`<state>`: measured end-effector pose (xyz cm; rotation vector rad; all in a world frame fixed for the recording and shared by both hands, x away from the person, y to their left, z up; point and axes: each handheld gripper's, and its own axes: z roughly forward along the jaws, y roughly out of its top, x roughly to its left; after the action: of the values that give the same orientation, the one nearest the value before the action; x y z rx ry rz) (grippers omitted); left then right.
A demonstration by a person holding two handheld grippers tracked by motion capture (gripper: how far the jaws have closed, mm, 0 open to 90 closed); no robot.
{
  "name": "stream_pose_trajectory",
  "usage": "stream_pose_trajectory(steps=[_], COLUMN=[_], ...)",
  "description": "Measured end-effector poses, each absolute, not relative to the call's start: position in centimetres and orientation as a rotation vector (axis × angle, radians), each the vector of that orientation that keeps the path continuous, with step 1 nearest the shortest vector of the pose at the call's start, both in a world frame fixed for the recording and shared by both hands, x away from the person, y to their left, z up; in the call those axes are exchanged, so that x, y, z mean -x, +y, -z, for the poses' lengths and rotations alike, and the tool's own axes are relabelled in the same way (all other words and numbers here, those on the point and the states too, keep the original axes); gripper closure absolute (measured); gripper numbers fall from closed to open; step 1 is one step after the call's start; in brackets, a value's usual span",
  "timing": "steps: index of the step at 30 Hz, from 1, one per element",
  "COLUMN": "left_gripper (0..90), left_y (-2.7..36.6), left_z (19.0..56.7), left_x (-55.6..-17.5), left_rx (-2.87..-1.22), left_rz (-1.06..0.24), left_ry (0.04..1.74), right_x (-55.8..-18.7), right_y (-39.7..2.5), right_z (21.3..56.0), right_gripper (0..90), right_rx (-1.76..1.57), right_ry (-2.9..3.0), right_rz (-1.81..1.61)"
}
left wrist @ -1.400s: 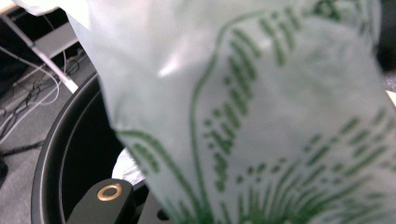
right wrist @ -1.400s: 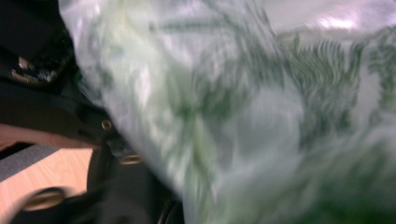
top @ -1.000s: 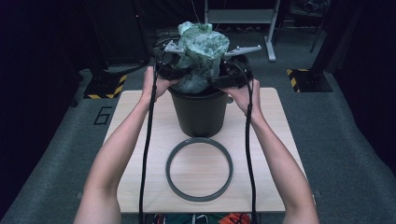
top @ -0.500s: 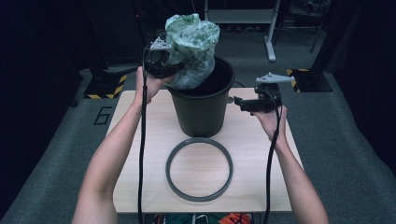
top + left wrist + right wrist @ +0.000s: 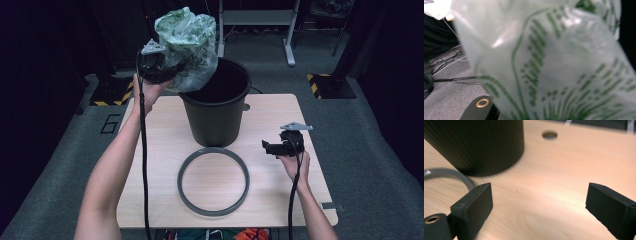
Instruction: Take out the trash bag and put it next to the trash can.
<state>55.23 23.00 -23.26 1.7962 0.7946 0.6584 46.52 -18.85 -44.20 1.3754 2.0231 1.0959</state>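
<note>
A green-printed plastic bag (image 5: 187,47) is being pinched by the left gripper (image 5: 167,71) and held above the black bin (image 5: 216,107) at the desk's (image 5: 280,195) far edge; judged next, carrying it clear, while the right gripper (image 5: 539,202) is being held spread.

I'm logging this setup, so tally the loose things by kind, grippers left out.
Black bucket: 1
Grey ring: 1
Green-printed plastic bag: 1
Total: 3
</note>
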Motion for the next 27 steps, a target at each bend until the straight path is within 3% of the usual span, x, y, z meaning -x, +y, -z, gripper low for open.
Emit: stream_pose_trajectory(steps=[5,11,27], left_gripper=[82.1,82.1,82.2], left_y=[23.5,24.7,27.2], left_z=[23.4,23.7,24.4], left_x=[-55.1,-55.1,-54.4], left_rx=[-1.747,-1.702,-1.631], left_rz=[-0.654,-0.664,-0.676], left_ry=[0.808,0.828,0.86], right_x=[-46.1,-45.6,-44.2], right_y=[-19.7,-20.3,-20.5], right_z=[48.5,51.4,52.7], right_gripper=[6.2,6.4,6.9], right_rx=[-1.442,-1.475,-1.506], right_ry=[2.025,2.021,2.01], right_rz=[-1.02,-0.979,-0.873])
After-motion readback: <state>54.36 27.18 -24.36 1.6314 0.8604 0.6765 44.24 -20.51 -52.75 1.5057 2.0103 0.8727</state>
